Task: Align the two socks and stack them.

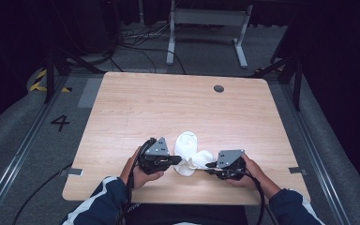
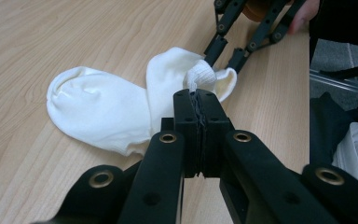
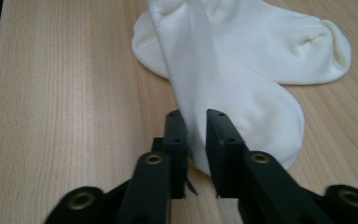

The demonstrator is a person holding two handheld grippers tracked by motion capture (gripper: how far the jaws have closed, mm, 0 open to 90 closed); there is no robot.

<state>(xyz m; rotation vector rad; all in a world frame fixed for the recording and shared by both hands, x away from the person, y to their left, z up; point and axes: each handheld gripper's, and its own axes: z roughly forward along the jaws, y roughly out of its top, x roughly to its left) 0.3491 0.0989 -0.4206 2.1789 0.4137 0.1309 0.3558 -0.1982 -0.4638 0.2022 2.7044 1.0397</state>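
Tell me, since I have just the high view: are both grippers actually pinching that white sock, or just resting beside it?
Observer: The left gripper is shut on the white sock, pinching a bunched bit of fabric.
Operator: And the right one?
Observer: The right gripper has a fold of the sock between its jaws; a gap remains, filled by fabric.
Operator: One sock or two?
Observer: Two lobes overlap on the table; I cannot tell whether they are separate socks.

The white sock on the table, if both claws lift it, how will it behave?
The white sock would likely sag and drape, since its knit fabric already lies folded and creased on the table. It looks light. It probably won't slip: the left claw pinches its ribbed cuff, the right claw straddles its edge.
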